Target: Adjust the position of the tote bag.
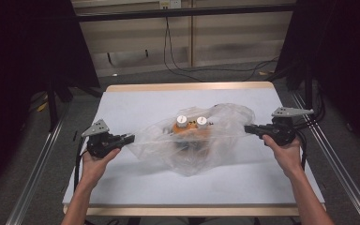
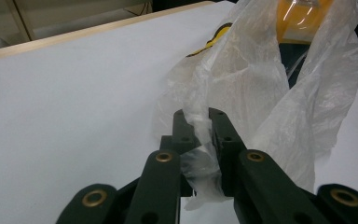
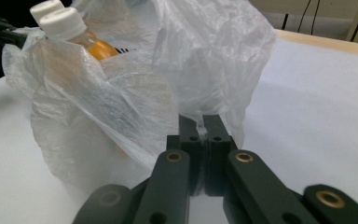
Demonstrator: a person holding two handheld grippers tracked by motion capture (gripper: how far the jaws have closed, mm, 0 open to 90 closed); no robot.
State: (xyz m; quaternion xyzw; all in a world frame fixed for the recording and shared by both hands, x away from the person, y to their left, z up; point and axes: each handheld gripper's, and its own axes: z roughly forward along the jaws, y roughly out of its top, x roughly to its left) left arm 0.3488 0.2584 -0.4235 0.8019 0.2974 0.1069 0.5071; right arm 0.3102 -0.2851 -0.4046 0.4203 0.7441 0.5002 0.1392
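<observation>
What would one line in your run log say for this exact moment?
left gripper: shut on plastic bag | right gripper: shut on plastic bag, opposite edge | contents: two white-capped orange bottles, upright | table: bag resting on it

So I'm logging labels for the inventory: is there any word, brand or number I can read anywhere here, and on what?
No text can be read.
Bottles in the plastic bag: orange labels with black marks, too blurred through the film.
White caps: blank.
Left gripper and right gripper: no markings.
</observation>
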